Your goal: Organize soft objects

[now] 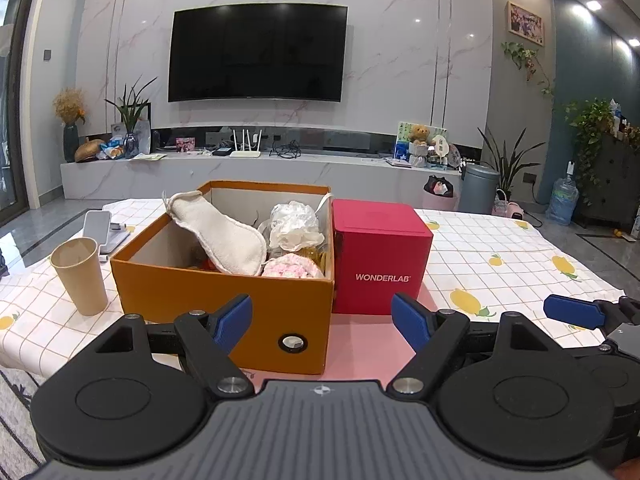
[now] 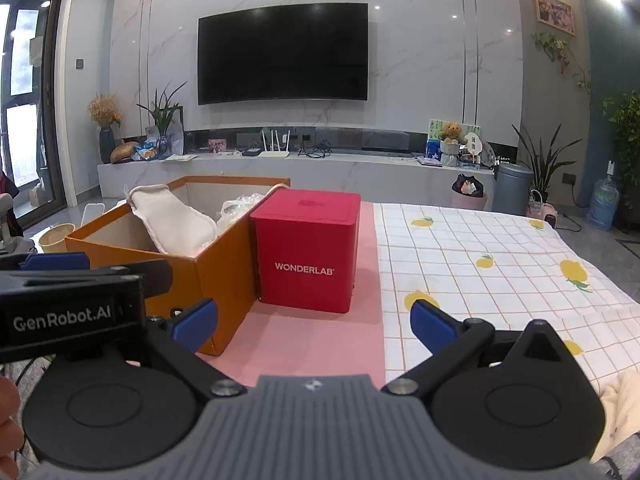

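Left tongs [image 1: 322, 322] spread apart, empty, low over the desk [image 1: 500, 240]. Right tongs [image 2: 314, 326] likewise apart and empty; the left unit at their 9 o'clock reads "GenRobot.AI". Orange box [image 1: 224, 304] sits just ahead of the left tongs, open-topped. Inside: cream cloth pad [image 1: 218, 236], long axis running from the far-left rim at 11 o'clock down toward 5 o'clock, upper end propped on the wall; pink knitted piece [image 1: 292, 268] at the near right; crumpled white bundle [image 1: 296, 226] behind. Red box [image 1: 378, 256], marked "WONDERLAB", touches the orange box at 3 o'clock. Paper cup [image 1: 80, 276] at 9 o'clock.
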`<move>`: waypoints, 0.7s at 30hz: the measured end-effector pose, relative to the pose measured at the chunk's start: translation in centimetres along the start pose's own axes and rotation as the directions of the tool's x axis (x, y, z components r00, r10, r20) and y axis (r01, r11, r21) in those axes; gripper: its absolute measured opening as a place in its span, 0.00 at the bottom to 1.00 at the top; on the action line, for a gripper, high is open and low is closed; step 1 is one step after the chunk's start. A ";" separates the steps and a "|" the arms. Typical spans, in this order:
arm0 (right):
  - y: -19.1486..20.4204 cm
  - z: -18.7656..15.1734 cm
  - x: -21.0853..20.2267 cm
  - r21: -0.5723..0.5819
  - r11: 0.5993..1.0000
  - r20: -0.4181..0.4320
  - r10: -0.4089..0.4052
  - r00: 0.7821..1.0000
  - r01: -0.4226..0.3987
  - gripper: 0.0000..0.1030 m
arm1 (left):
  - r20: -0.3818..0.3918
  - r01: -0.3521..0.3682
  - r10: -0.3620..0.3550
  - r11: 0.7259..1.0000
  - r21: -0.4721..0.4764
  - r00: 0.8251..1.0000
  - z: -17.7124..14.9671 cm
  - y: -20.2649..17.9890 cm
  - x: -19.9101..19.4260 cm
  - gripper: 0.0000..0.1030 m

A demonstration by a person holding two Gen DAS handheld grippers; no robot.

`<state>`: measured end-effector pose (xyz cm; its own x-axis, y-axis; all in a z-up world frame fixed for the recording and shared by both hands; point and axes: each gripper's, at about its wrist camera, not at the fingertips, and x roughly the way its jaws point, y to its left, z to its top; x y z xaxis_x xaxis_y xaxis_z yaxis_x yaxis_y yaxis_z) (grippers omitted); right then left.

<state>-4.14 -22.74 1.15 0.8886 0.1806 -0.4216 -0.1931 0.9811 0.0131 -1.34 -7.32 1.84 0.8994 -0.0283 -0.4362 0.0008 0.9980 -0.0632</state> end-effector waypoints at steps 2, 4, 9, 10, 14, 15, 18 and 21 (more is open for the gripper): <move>0.0 0.0 0.1 0.004 1.000 -0.007 -0.001 1.000 0.001 0.97 | -0.009 -0.001 0.001 1.000 -0.002 1.000 0.0 0.0 0.0 0.90; -0.1 0.0 0.1 0.006 1.000 -0.011 -0.001 1.000 0.001 0.97 | -0.011 -0.002 0.002 1.000 -0.005 1.000 0.0 0.0 0.0 0.90; 0.1 0.0 0.1 -0.001 1.000 -0.012 -0.008 1.000 0.008 0.97 | -0.008 -0.004 0.004 1.000 -0.008 1.000 0.0 0.0 0.0 0.90; 0.1 0.0 0.1 -0.002 1.000 -0.012 -0.009 1.000 0.009 0.97 | -0.007 -0.007 0.007 1.000 -0.006 1.000 0.0 0.0 0.0 0.90; 0.0 -0.1 0.2 -0.001 1.000 -0.016 -0.011 1.000 0.011 0.97 | -0.007 -0.013 0.013 1.000 0.001 1.000 0.0 -0.2 0.0 0.90; 0.0 -0.1 0.2 0.000 1.000 -0.019 -0.010 1.000 0.010 0.97 | -0.012 -0.012 0.011 1.000 -0.002 1.000 0.0 -0.1 0.0 0.90; 0.1 -0.1 0.2 -0.003 1.000 -0.022 -0.013 1.000 0.013 0.97 | -0.018 -0.010 0.010 1.000 -0.004 1.000 0.0 -0.1 0.0 0.90; 0.1 -0.1 0.3 -0.005 1.000 -0.024 -0.014 1.000 0.014 0.97 | -0.018 -0.012 0.012 1.000 -0.002 1.000 0.0 -0.1 0.0 0.90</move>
<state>-3.96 -22.61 0.98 0.8810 0.1651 -0.4433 -0.1826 0.9832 0.0032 -1.34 -7.38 1.85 0.8912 -0.0174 -0.4532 -0.0109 0.9982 -0.0598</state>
